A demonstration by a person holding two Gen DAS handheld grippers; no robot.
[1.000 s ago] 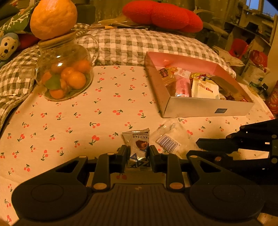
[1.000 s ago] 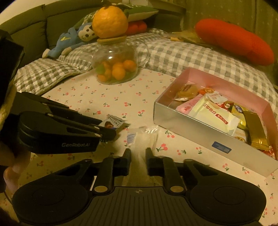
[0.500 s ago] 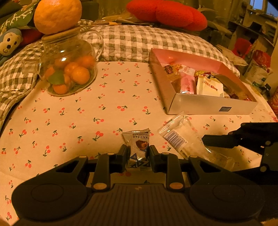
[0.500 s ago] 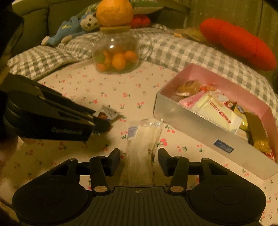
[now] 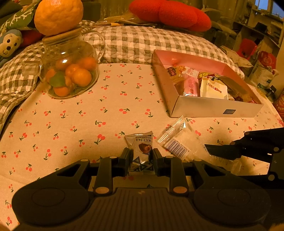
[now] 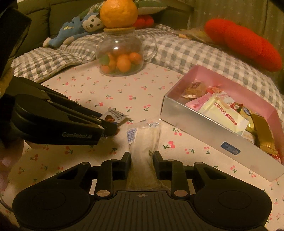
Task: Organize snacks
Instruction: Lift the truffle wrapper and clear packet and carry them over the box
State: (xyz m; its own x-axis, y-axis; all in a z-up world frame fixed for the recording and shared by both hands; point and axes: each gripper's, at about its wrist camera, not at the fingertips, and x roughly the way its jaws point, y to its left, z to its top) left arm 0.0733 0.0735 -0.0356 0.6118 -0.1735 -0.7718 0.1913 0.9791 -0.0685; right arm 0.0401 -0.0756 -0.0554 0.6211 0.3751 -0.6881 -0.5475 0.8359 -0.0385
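Observation:
My left gripper (image 5: pixel 141 159) is shut on a small silver-blue chocolate truffle packet (image 5: pixel 142 149) just above the cherry-print tablecloth. My right gripper (image 6: pixel 142 159) is shut on a clear packet with a barcode (image 6: pixel 143 142), which also shows in the left wrist view (image 5: pixel 179 142). The pink-lined silver snack box (image 5: pixel 204 106) holds several wrapped snacks at the right; in the right wrist view the box (image 6: pixel 204 131) lies ahead to the right. The truffle packet (image 6: pixel 114 117) and left gripper (image 6: pixel 110 128) sit left of the clear packet.
A glass jar of small oranges (image 5: pixel 69 71) with a large orange (image 5: pixel 58 16) on its lid stands at the back left. A checked blanket (image 5: pixel 142 42), a red cushion (image 5: pixel 170 14) and a plush monkey (image 6: pixel 78 26) lie behind the cloth.
My right gripper opened half a second ago and has closed again around the clear packet. My left gripper keeps its hold on the truffle packet and has drifted slightly back.

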